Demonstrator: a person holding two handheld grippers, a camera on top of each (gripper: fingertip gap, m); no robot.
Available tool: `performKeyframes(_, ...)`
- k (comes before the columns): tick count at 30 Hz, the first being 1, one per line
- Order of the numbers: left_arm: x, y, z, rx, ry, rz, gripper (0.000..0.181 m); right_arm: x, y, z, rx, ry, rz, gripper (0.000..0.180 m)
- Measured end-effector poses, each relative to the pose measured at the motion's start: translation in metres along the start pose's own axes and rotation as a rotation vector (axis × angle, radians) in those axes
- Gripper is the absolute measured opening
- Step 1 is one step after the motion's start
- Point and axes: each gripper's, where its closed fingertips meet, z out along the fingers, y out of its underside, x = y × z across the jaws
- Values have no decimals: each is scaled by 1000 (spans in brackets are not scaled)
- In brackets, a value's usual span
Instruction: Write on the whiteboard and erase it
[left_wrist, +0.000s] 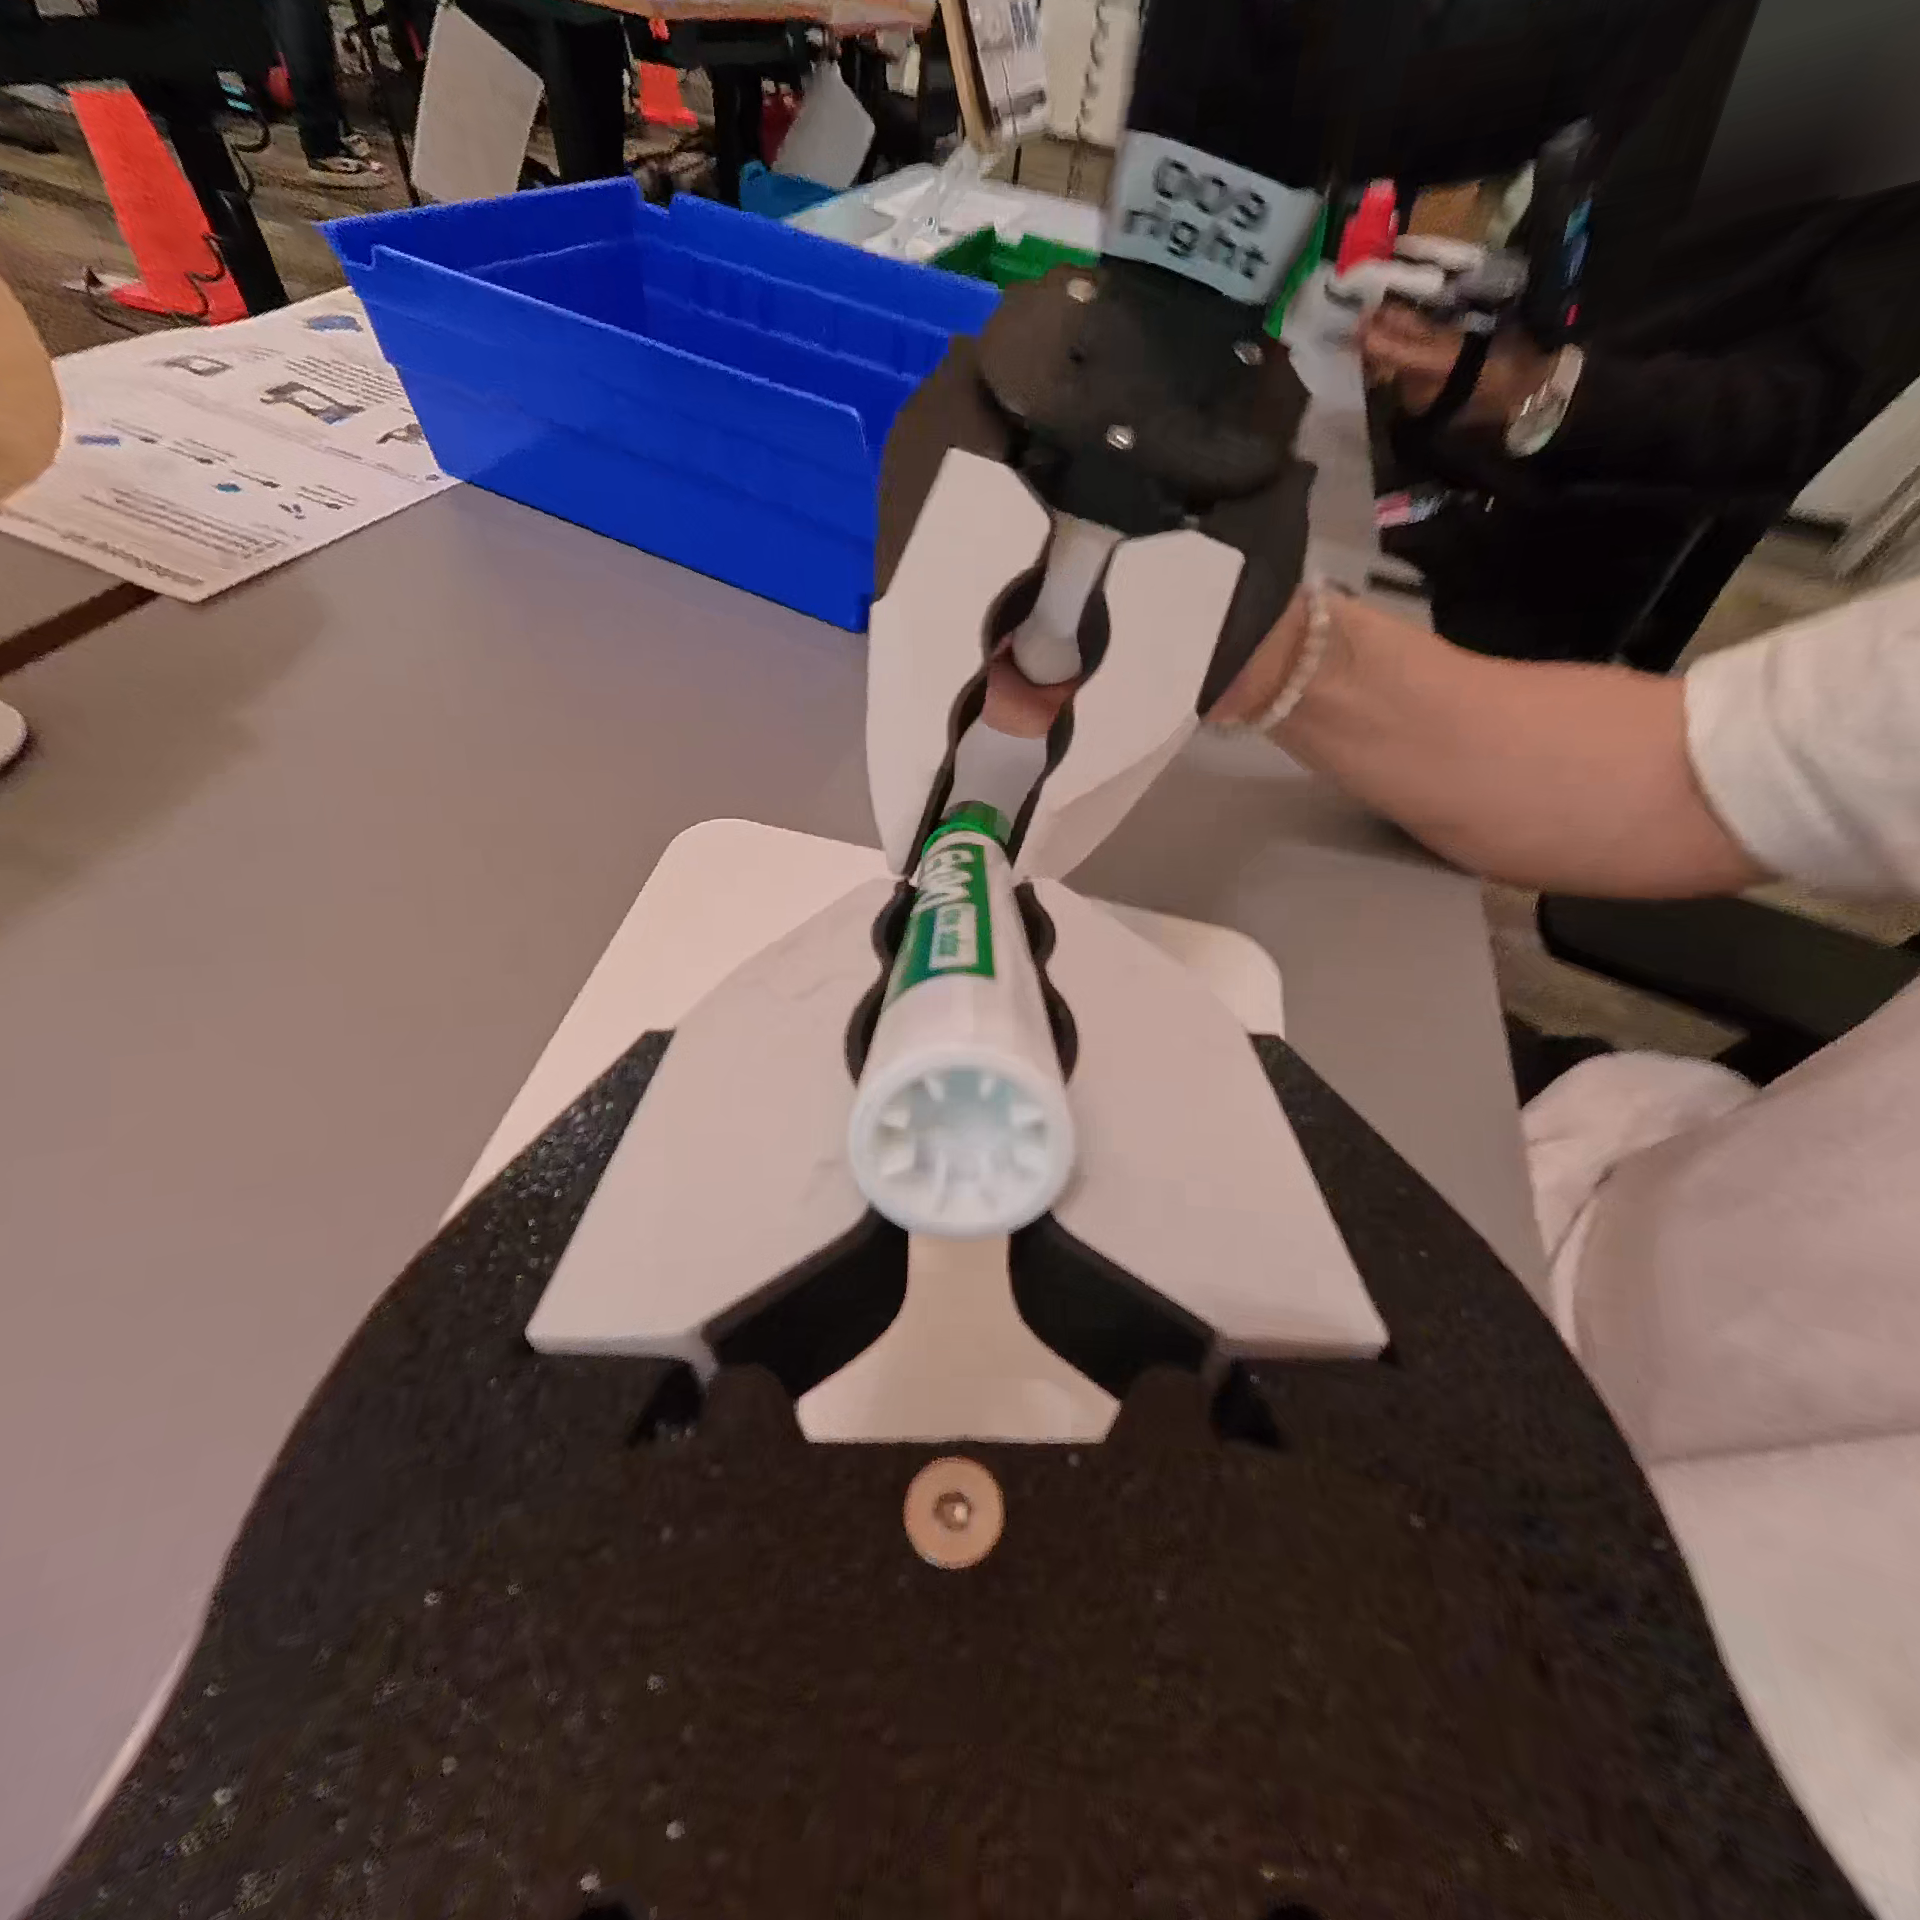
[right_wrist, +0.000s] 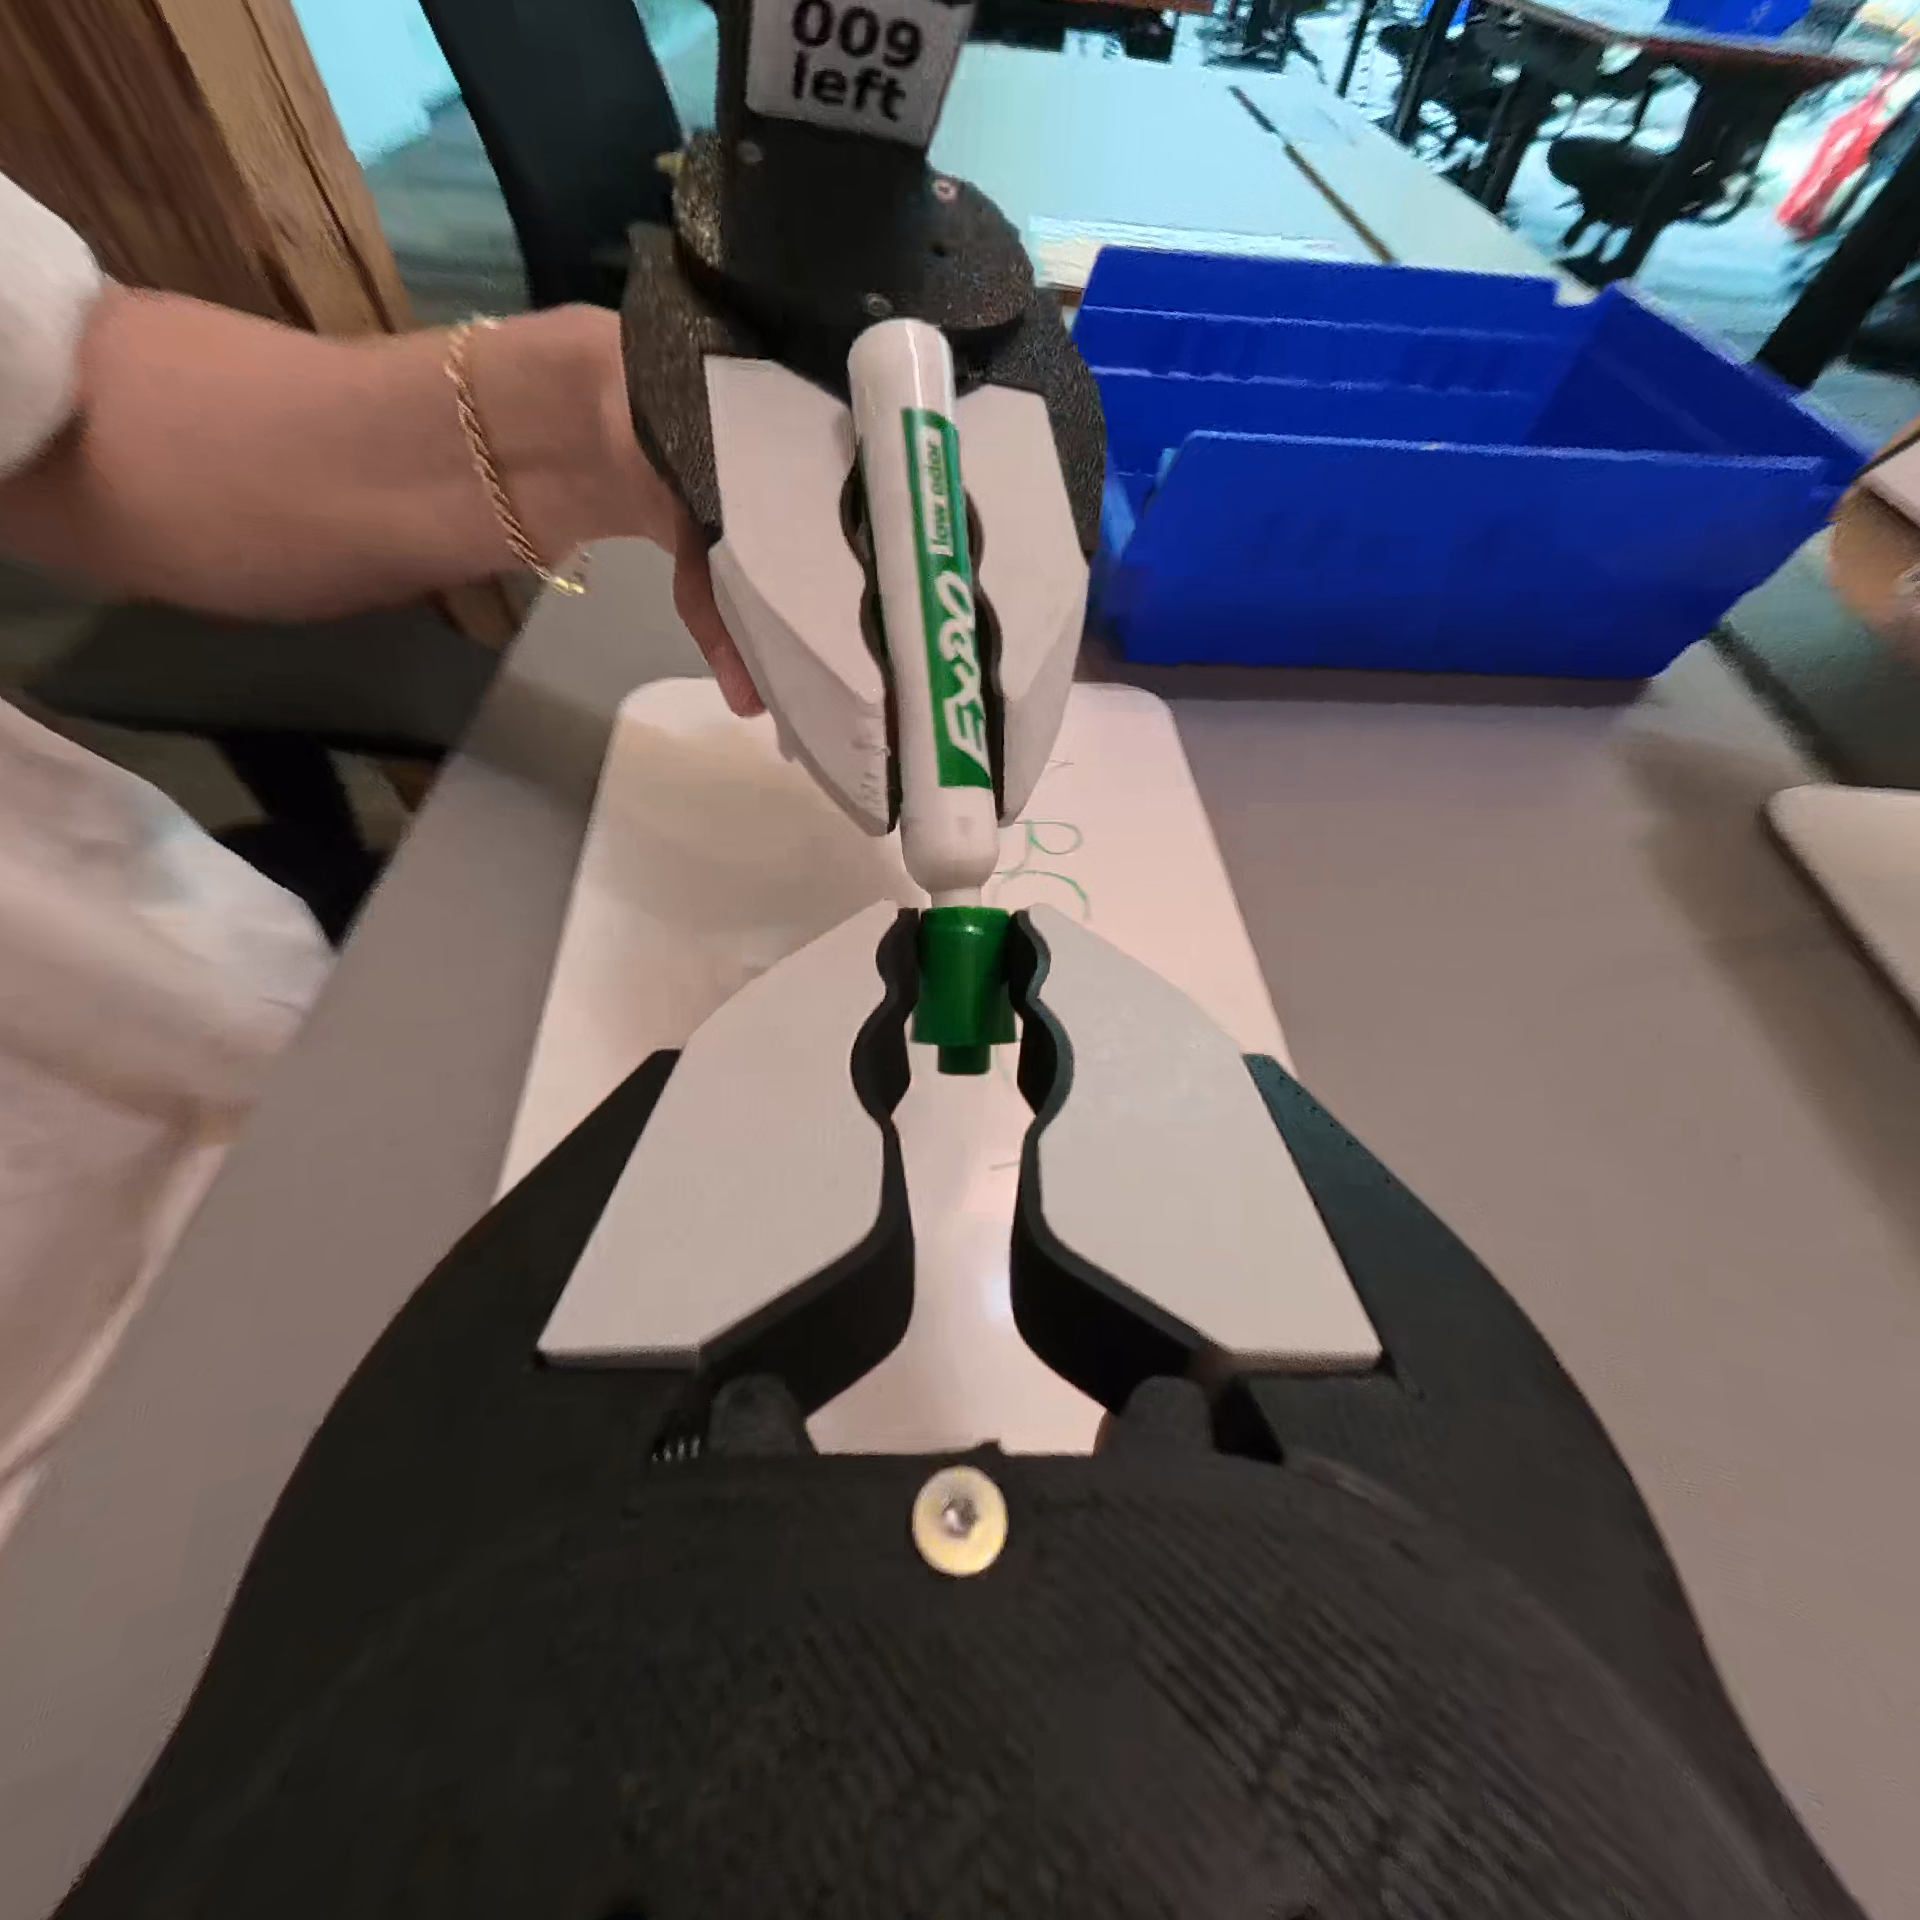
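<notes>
A white marker with a green label (left_wrist: 951, 1029) is clamped lengthwise between my left gripper's (left_wrist: 964, 883) white fingers, butt end towards the camera. In the right wrist view the marker (right_wrist: 935, 623) points down at its green cap (right_wrist: 961, 982), which my right gripper (right_wrist: 963, 920) is shut on. The marker's narrow end sits at the cap's mouth; I cannot tell how deep it is. The two grippers meet tip to tip above a small whiteboard (right_wrist: 707, 831) lying on the grey table (left_wrist: 312, 831). The whiteboard (left_wrist: 727, 904) carries faint green writing (right_wrist: 1049, 862).
A blue plastic bin (left_wrist: 644, 395) stands behind the whiteboard, also in the right wrist view (right_wrist: 1455, 499). A printed paper sheet (left_wrist: 208, 447) lies at the far left. A grey flat object (right_wrist: 1860, 883) is at the right edge. A person's forearms hold both grippers. My two grippers' fingertips are within a few centimetres of each other. Both grippers' tips are roughly 40 cm from the grey flat object (right_wrist: 1860, 883).
</notes>
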Motion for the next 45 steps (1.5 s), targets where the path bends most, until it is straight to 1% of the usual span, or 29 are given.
performKeyframes(2, -1, 0, 0, -25, -11, 46, 19, 2, -2, 0, 45, -17, 59, 16)
performKeyframes(3, -2, -1, 0, -26, -14, 49, 19, 3, -2, 0, 46, -10, 55, 16)
performKeyframes(5, -3, 0, 1, -38, -10, 18, 19, 5, 1, 1, -14, 56, -51, 16)
performKeyframes(7, -4, 3, 3, -25, 8, -58, 19, 6, 5, 2, -73, 108, -137, 16)
performKeyframes(10, -7, 7, 5, 13, 28, -193, 19, 9, 10, 4, -119, 154, -195, 16)
performKeyframes(13, -8, 9, 5, 40, 59, -259, 18, 8, 10, 5, -114, 130, -162, 16)
performKeyframes(17, -6, 12, 5, 10, 31, -108, 19, 5, 10, 6, -39, 34, -23, 16)
performKeyframes(19, -8, 12, 5, -20, 5, -51, 19, 8, 11, 7, -65, 79, -79, 16)
performKeyframes(20, -8, 13, 6, -45, -3, -44, 19, 8, 14, 8, -115, 107, -128, 15)
performKeyframes(21, -10, 16, 8, -71, -10, -58, 19, 9, 19, 11, -166, 135, -177, 15)
performKeyframes(23, -11, 21, 10, -68, 6, -144, 19, 9, 23, 13, -209, 158, -228, 15)
performKeyframes(25, -11, 19, 9, -16, 44, -254, 19, 8, 19, 13, -167, 133, -191, 15)
performKeyframes(26, -11, 17, 8, 9, 51, -267, 18, 8, 16, 11, -135, 132, -185, 15)
performKeyframes(30, -16, 10, 4, 45, 7, -218, 18, 14, 9, 11, -68, 135, -131, 16)
performKeyframes(32, -17, 3, 1, 116, 11, -232, 18, 17, -1, 7, -17, 162, -136, 17)
performKeyframes(34, -16, -1, 1, 162, 26, -259, 18, 18, -2, 4, -4, 167, -144, 17)
performKeyframes(36, -19, -2, 1, 193, 14, -260, 18, 19, 0, 3, -20, 176, -154, 26)
performKeyframes(39, -21, -6, -1, 225, 6, -265, 18, 25, 2, -1, -27, 211, -166, 47)
performKeyframes(42, -20, -8, -1, 234, 18, -269, 19, 29, -4, -8, 19, 234, -165, 51)
performKeyframes(45, -18, -9, -2, 246, 36, -275, 18, 29, -5, -13, 48, 221, -156, 50)
